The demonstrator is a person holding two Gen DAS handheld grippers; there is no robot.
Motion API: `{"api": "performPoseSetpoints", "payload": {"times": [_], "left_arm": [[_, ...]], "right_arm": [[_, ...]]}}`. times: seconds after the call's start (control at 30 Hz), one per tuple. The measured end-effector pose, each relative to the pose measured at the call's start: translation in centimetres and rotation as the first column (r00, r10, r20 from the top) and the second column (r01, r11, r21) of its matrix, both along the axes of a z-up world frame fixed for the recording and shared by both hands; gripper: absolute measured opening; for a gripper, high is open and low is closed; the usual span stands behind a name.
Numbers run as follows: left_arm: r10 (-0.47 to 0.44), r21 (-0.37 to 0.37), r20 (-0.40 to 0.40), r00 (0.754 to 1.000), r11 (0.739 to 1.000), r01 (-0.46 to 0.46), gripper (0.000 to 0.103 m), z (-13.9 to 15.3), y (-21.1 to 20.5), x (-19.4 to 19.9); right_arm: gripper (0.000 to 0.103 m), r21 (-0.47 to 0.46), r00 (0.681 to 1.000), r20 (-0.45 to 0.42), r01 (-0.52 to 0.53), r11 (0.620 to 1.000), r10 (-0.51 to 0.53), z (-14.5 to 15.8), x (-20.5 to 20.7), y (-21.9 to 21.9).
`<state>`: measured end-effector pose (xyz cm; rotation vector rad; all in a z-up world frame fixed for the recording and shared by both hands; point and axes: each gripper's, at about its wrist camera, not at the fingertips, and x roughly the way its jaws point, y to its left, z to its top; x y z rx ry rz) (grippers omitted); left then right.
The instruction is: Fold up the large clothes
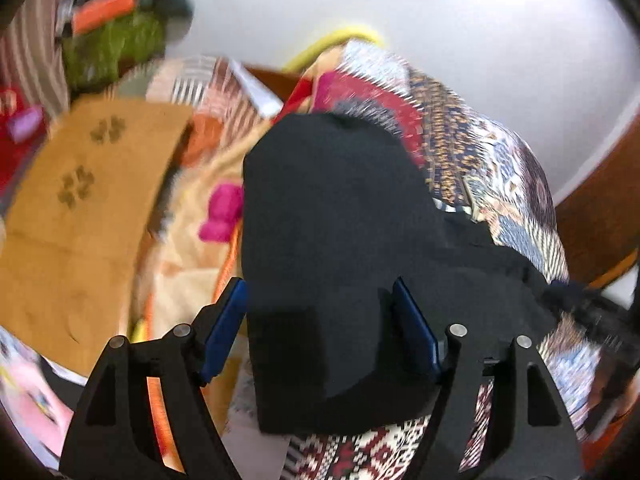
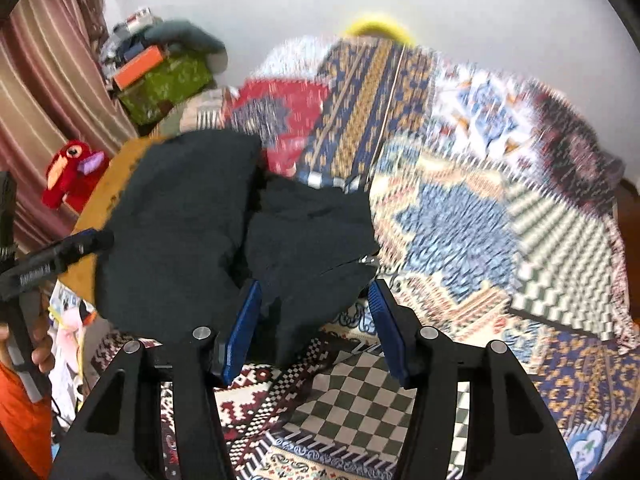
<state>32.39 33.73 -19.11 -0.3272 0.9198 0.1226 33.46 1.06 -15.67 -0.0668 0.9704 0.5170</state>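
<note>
the large black fabric garment (image 1: 340, 216) lies in a rumpled heap on the bed, on top of a busy patchwork-patterned bedspread (image 2: 460, 216), with one edge reaching over a tan brown blanket with paw prints (image 1: 80, 208). it looks partly doubled over itself, so the folding seems underway rather than finished.

the left gripper (image 1: 318, 330) stands wide, its blue pads either side of a broad fold of the black cloth; the cloth fills the gap, but the pads do not appear to press it, so i judge it as straddling the fabric to take or leave a hold, not carrying it. the right gripper (image 2: 314, 330) is about half open, with a hanging corner of the garment between its pads and no visible pinch, which suits a fold just laid down.

in the right wrist view the other handheld tool shows at the left edge, held in a hand (image 2: 36, 344). a red plush toy (image 2: 74, 172) sits beside the bed, clear of the work.
</note>
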Motion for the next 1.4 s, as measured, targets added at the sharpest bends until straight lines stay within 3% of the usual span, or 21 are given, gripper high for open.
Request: {"api": "performPoseSetpoints", "payload": {"times": [0.07,0.13,0.23,0.33,0.4,0.47,0.53,0.63,0.83,0.97,1.2,1.4], "left_arm": [[-0.037,0.056,0.04,0.998,0.998,0.035,0.074,1.7,-1.4,-1.1],[-0.067,0.102,0.071,0.995,0.993,0.06,0.074,3.0,-2.8,-2.0],[-0.094,0.13,0.077,0.993,0.988,0.083,0.074,3.5,-4.1,-2.3],[-0.072,0.163,0.024,0.997,0.984,0.067,0.074,1.8,-4.6,-1.7],[-0.051,0.155,-0.026,0.998,0.986,0.054,0.074,0.0,-4.4,-1.3],[-0.041,0.09,-0.027,0.999,0.995,0.043,0.078,-1.6,-3.6,-1.4],[-0.024,0.064,-0.036,0.999,0.998,0.026,0.086,-2.6,-3.1,-1.6],[-0.011,0.053,-0.037,0.999,0.999,0.013,0.088,-3.6,-3.3,-2.3],[0.011,0.087,-0.068,0.998,0.996,-0.005,0.082,-1.7,-4.5,-4.5],[0.009,0.121,-0.013,1.0,0.993,-0.007,0.082,1.6,-5.7,-7.4],[0.014,0.193,0.179,0.984,0.98,-0.049,0.082,10.6,-8.5,-14.8],[-0.007,0.266,0.39,0.921,0.958,-0.105,0.082,18.2,-11.9,-22.5]], "right_arm": [[0.057,0.035,1.0,0.029,-0.007,0.999,0.006,1.4,-0.5,0.5],[0.074,0.065,0.999,0.038,-0.018,0.998,0.015,1.8,-0.4,1.8],[0.075,0.075,0.998,0.04,-0.047,0.996,0.044,1.3,-0.8,3.7],[0.075,0.034,0.997,0.008,-0.077,0.996,0.077,-1.2,-1.1,5.3],[0.075,-0.025,0.996,-0.039,-0.084,0.996,0.083,-3.8,-1.0,6.2],[0.075,-0.043,0.995,-0.058,-0.089,0.995,0.086,-5.8,-1.5,5.9],[0.075,-0.025,0.994,-0.079,-0.082,0.996,0.08,-6.2,-1.7,5.4],[0.075,-0.023,0.991,-0.109,-0.083,0.996,0.08,-5.7,-2.3,4.7],[0.075,-0.018,0.995,-0.074,-0.071,0.997,0.069,-1.5,-4.8,3.1],[0.075,0.051,0.997,-0.021,-0.073,0.996,0.075,2.6,-7.5,1.2],[0.075,0.162,0.985,0.151,-0.105,0.981,0.081,11.0,-14.4,-1.6],[0.075,0.234,0.934,0.35,-0.167,0.958,0.078,17.0,-21.4,-3.8]]}}
